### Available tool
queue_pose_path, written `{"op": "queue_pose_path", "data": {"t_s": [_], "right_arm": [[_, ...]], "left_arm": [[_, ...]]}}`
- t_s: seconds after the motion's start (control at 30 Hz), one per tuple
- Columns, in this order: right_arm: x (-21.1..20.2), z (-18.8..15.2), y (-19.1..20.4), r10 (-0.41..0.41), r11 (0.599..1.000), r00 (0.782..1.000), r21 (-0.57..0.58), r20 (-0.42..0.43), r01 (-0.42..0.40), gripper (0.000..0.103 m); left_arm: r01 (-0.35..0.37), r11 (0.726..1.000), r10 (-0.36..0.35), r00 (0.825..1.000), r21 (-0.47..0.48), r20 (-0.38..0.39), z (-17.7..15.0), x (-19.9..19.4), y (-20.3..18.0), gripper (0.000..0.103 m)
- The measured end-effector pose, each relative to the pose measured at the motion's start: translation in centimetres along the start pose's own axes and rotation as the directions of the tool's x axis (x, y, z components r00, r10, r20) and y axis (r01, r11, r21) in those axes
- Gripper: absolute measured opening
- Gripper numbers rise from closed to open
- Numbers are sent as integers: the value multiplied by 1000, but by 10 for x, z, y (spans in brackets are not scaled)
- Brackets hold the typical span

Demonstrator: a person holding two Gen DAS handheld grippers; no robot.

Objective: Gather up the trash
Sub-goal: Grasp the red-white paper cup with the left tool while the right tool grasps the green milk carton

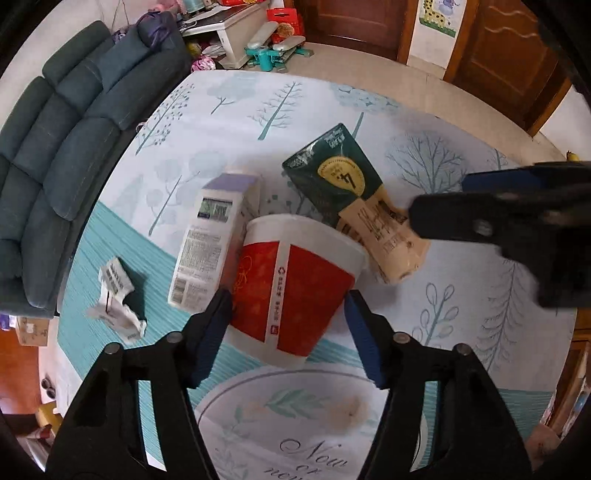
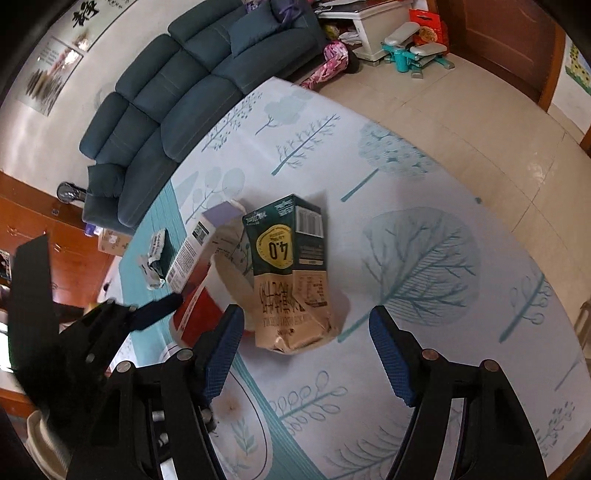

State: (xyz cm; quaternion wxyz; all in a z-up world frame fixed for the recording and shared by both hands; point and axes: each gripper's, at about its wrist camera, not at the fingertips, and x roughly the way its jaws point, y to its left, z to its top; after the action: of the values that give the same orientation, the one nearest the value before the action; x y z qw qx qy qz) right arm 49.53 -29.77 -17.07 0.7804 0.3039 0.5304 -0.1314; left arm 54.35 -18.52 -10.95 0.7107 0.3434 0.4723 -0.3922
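A red and white paper cup [image 1: 291,284] lies on its side on the play mat. My left gripper [image 1: 288,332] is open, its fingers on either side of the cup's base. A white and purple carton [image 1: 214,243] lies to the cup's left. A green and tan carton [image 1: 351,192] lies behind the cup; it also shows in the right wrist view [image 2: 288,273]. A crumpled white wrapper [image 1: 116,299] lies at far left. My right gripper [image 2: 306,347] is open and empty just short of the green carton, and shows at right in the left wrist view [image 1: 517,221].
A dark teal sofa [image 1: 55,155] runs along the mat's left side. A white cabinet [image 1: 236,33] and a teal stepper [image 1: 273,51] stand at the back. Wooden doors [image 1: 509,48] are at back right. Bare tiled floor [image 2: 480,122] lies beyond the mat.
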Motion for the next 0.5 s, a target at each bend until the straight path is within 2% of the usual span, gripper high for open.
{"op": "queue_pose_path", "data": {"t_s": [0.13,0.2,0.23,0.33,0.5], "right_arm": [[19,6,14,-47,998,999,-44,-12,46,72],[30,8,20,-74,996,997,-61,-30,72,64],[37,7,22,-90,994,994,-71,-54,86,55],[39,4,25,-108,990,993,-91,-44,103,54],[39,-4,28,-95,988,994,-124,-55,88,52]], "left_arm": [[45,997,-46,999,-58,-12,-16,-8,7,53],[88,991,-90,996,-105,-20,-24,-11,14,53],[105,987,-108,994,-126,-23,-27,-13,17,53],[150,972,-158,987,-181,-31,-35,-15,25,53],[184,958,-198,979,-221,-41,-41,-16,30,53]]}}
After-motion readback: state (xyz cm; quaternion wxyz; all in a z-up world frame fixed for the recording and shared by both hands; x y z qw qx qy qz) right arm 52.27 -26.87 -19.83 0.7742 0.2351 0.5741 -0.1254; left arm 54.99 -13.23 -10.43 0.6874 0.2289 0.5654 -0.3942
